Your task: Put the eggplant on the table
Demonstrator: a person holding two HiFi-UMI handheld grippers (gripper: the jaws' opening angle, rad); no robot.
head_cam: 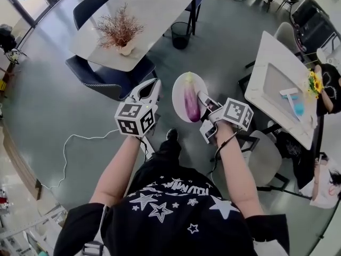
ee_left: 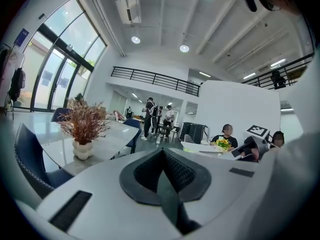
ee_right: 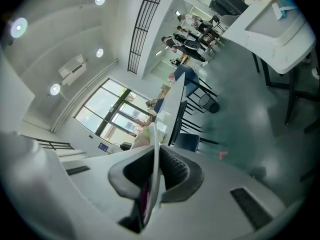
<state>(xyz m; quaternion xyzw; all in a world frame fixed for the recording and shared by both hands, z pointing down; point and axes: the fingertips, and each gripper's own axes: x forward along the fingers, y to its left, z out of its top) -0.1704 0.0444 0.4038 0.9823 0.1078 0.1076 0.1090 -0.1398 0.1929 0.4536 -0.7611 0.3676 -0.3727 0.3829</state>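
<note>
The eggplant point(head_cam: 191, 102) lies on a white plate point(head_cam: 179, 96) that is held in the air above the floor, in front of a standing person. Its long axis runs from near to far, with the pale green stem end at the far side and the purple body toward the person. The right tool point(head_cam: 204, 102) is just right of the eggplant and pinches the plate's near-right rim. In the right gripper view the thin white rim stands edge-on between the two pressed jaws, and a strip of purple shows beside it. The tool grips the plate, not the eggplant itself. The left tool point(head_cam: 149, 88) is just left of the plate, apart from it, pressed together with nothing in it. One tabletop point(head_cam: 160, 7), which carries a vase of dried twigs point(head_cam: 120, 32), lies farther ahead and to the left. A second white tabletop point(head_cam: 265, 63) stands to the right, on the right tool's side. Which one is meant cannot be told. Either way, the plate probably has to travel level so the eggplant does not roll off.
</note>
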